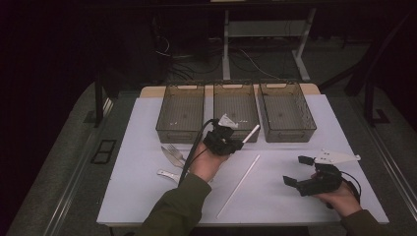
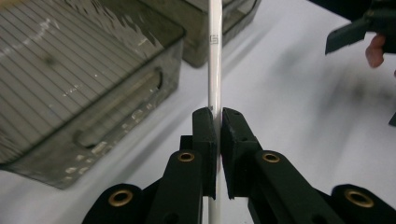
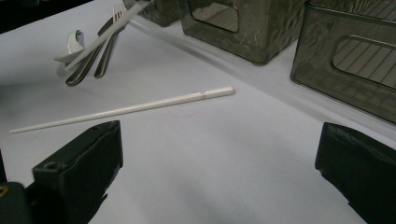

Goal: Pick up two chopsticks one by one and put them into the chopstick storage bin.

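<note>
Between left claw (image 2: 218, 135) jaws: white chopstick (image 2: 214, 70), pinched, pointing past tips.

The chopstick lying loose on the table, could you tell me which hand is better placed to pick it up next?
Right: the right gripper stands open and empty beside the loose chopstick, while the left gripper is shut on the other chopstick.

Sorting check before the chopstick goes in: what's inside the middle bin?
The middle bin shows only its ribbed floor. Its near end is hidden behind the left tongs and the chopstick they clamp.
</note>
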Demonstrator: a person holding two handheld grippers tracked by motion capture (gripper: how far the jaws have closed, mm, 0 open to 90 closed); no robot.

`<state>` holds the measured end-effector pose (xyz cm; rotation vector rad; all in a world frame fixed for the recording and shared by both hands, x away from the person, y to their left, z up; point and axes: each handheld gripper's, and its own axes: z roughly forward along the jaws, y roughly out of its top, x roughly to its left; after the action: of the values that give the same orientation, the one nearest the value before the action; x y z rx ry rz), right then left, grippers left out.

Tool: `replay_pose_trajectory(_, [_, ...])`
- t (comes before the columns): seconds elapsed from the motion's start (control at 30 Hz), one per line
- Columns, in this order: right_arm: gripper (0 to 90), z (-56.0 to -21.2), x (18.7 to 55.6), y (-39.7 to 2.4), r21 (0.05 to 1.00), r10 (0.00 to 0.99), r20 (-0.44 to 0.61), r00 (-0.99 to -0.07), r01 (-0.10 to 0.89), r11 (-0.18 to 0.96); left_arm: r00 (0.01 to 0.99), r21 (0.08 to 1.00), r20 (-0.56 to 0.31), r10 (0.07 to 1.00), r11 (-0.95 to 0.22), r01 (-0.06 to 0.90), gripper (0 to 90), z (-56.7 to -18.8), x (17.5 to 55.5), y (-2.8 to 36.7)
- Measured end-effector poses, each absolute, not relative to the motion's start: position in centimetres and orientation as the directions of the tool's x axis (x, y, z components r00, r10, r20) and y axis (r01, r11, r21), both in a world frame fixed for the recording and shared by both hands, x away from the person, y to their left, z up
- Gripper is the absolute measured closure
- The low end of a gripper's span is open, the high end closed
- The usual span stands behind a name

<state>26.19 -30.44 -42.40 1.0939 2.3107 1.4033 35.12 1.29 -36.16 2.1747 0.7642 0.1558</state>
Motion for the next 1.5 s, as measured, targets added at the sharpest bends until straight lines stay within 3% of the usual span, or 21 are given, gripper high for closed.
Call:
replay_pose_trajectory(0.47, [0.8, -42.4, 26.3, -30.5, 0.838, 0.693, 0.188, -0.696, 0.481, 0.257, 0.784, 0.751, -0.082, 0.615, -0.479, 0.455, 84.3, -31.2, 39.1, 4.2])
replay_pose_trajectory(0.87, [0.8, -42.4, 26.3, -30.6, 0.837, 0.691, 0.191, -0.697, 0.483, 0.257, 0.758, 0.744, 0.013, 0.652, -0.513, 0.428, 84.3, -27.4, 44.8, 8.0])
replay_pose_trajectory(1.17, [0.8, -42.4, 26.3, -30.8, 0.837, 0.691, 0.199, -0.695, 0.487, 0.249, 0.739, 0.757, 0.046, 0.672, -0.506, 0.413, 84.2, -28.0, 48.7, 10.5])
replay_pose_trajectory(1.5, [0.8, -42.4, 26.3, -30.8, 0.836, 0.688, 0.201, -0.697, 0.488, 0.25, 0.682, 0.752, 0.038, 0.731, -0.47, 0.463, 84.2, -31.0, 50.2, 13.9])
